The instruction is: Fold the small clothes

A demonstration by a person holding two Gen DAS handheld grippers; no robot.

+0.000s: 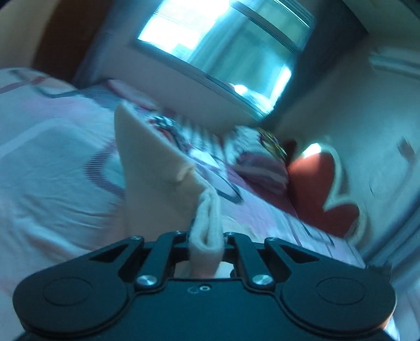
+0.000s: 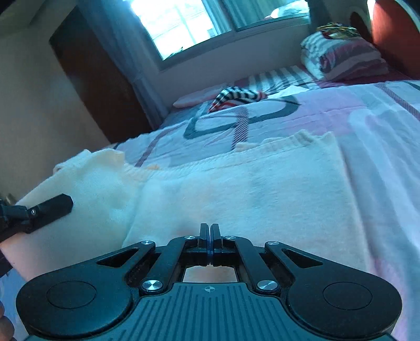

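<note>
A cream knitted garment [image 2: 236, 183] lies spread on the bed. My left gripper [image 1: 206, 236] is shut on a ribbed cuff of this garment [image 1: 157, 162] and holds that part lifted off the bed. The left gripper also shows at the left edge of the right wrist view [image 2: 52, 207], over the garment's sleeve. My right gripper [image 2: 209, 230] is shut with its fingers together, low over the garment's near edge; nothing shows between them.
The bed has a pink and white patterned cover [image 2: 341, 110]. A black-and-white striped cloth [image 2: 236, 95] lies further back. A striped pillow [image 2: 344, 60] and a red headboard [image 2: 393, 34] stand at the far right. A window [image 2: 183, 21] and dark door [image 2: 92, 78] are behind.
</note>
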